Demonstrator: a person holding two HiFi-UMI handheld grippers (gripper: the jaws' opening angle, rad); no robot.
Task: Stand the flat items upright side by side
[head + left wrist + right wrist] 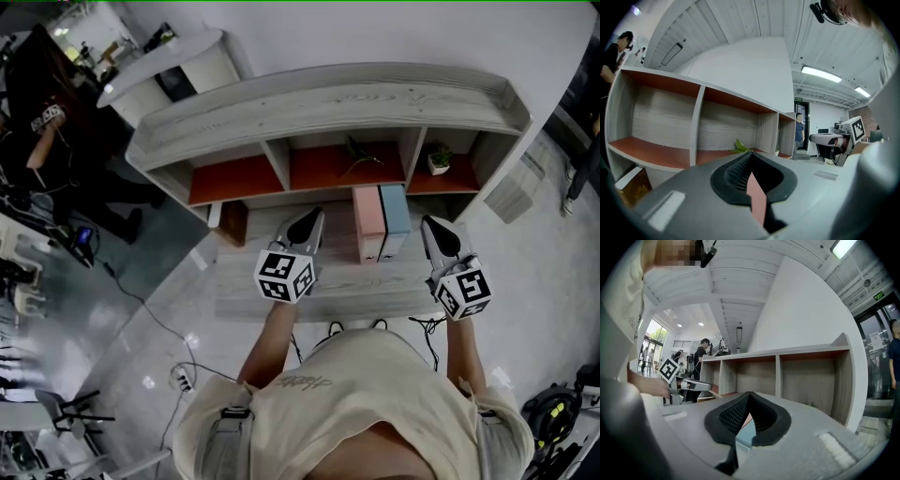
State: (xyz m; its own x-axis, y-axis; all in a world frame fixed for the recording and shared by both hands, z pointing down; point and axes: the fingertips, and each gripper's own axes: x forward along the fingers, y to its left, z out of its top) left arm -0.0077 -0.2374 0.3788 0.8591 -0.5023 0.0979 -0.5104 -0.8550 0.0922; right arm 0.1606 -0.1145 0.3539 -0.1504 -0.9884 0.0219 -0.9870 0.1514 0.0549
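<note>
A: Starting nearest the person, what are the fingers doing?

B: Both sets are sitting pressed together, gripping nothing. The left gripper [312,218] is hovering at about 11 o'clock from the person and the right gripper [431,228] at about 1 o'clock, both over the pale surface [356,292].

A: And the flat things?

B: They are standing on that surface at 12 o'clock, between the two grippers. The pink item [368,225] is sitting at 9 o'clock of the blue item [395,218], side against side as far as I can tell. Both are upright, just in front of the shelf [328,103].

A: So what is the step asking for now?

B: I am judging the pair as already stood, so the care is in not disturbing it. I am thinking each gripper should be drawing straight back toward 6 o'clock, never sweeping sideways. If one item is leaning, a light push from closed tips low on its outer face should be enough.

A: How are the items looking?

B: Like slim, tall folders in plain pastel, matching in height. Pink [757,197] is showing behind the left fingers [736,173], and blue [746,432] behind the right fingers [731,416]. Farther back, a small plant [361,155] is sitting in the middle compartment.
</note>
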